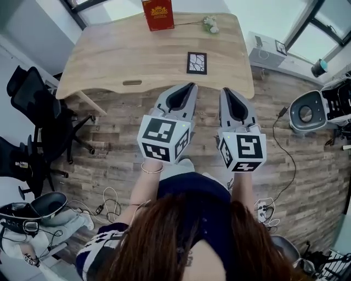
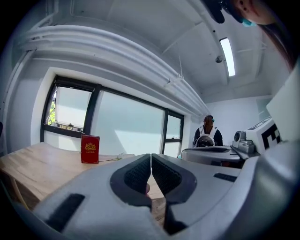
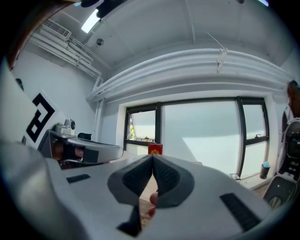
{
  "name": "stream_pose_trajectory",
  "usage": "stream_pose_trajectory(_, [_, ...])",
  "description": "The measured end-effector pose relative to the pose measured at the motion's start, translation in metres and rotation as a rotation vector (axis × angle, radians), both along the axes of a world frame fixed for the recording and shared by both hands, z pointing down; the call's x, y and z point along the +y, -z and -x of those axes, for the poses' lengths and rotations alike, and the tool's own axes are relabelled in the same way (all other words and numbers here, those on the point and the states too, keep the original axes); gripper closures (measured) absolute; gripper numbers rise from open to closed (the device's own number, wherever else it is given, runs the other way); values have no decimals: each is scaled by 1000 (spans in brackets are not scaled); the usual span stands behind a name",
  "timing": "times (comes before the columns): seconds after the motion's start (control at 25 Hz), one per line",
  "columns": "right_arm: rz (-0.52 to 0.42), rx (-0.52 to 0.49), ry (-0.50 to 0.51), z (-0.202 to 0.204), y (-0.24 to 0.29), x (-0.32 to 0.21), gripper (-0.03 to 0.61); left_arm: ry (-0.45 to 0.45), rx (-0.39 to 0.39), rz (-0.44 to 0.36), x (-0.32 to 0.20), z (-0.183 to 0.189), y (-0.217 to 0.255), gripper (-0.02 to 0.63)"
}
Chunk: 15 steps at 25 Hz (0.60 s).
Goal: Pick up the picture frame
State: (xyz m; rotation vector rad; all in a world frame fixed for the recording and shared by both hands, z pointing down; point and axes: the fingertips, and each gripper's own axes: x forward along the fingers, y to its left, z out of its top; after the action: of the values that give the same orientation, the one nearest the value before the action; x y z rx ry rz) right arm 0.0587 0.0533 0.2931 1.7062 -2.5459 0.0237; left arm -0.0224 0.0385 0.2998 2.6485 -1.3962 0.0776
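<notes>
A small black picture frame (image 1: pixel 197 62) with a white pattern lies flat on the wooden table (image 1: pixel 109 57), near its front edge. My left gripper (image 1: pixel 192 86) and my right gripper (image 1: pixel 225 90) are held side by side over the floor, just short of the table's edge and below the frame. Both point level toward the table with jaws closed tip to tip and nothing between them. In the left gripper view the left gripper (image 2: pixel 150 155) is shut; in the right gripper view the right gripper (image 3: pixel 152 157) is shut too. The frame is hidden in both gripper views.
A red box (image 1: pixel 158 14) stands at the table's far edge, also seen as the red box (image 2: pixel 90 149) and the red box (image 3: pixel 155 149). A small plant (image 1: pixel 210 23) sits beside it. Black chairs (image 1: pixel 33 104) stand at left, machines (image 1: pixel 307 110) and cables at right. A person (image 2: pixel 206 132) stands far off.
</notes>
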Motion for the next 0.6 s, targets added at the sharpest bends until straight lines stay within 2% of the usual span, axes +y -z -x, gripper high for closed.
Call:
stream_pose_trajectory(0.36, [1,26,-73,15,-4,-26,552,-31,23,12,-27,25,-5,583])
stream_pose_trajectory(0.6, [21,24,-79,19,-10,-35,552,-42,23,36,-37,29,-13,583])
